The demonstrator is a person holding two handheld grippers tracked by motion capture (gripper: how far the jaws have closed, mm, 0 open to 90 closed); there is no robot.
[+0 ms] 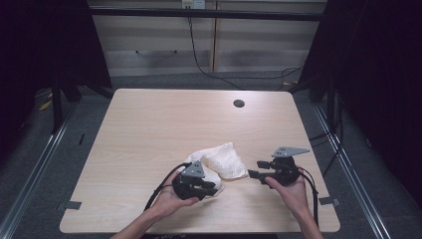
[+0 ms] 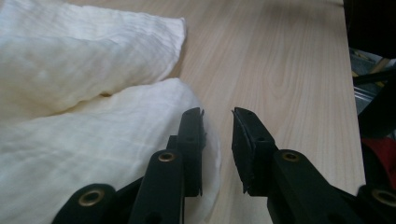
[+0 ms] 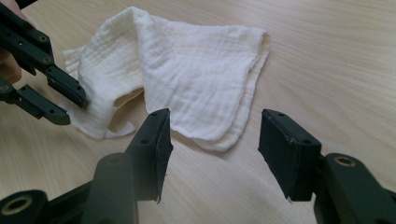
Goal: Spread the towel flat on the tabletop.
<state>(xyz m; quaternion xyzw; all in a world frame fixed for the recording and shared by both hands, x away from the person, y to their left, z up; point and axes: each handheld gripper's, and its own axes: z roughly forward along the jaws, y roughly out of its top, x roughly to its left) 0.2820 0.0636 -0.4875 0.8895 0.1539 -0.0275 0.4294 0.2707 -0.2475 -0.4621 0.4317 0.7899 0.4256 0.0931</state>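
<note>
You've got the white cloth (image 1: 222,160) lying crumpled near the front of the table (image 1: 149,124), loosely doubled over itself but nowhere near a tidy fold yet. Your left gripper (image 2: 218,116) is down at its near edge, jaws narrowed with a gap between them; in the left gripper view the cloth sits under one jaw, not pinched, so nothing's grabbed so far. Your right gripper (image 3: 215,135) hangs just beside the cloth's other corner, jaws spread, empty. So you're basically at the start: both corners still need gripping, then the actual folding or spreading out.
</note>
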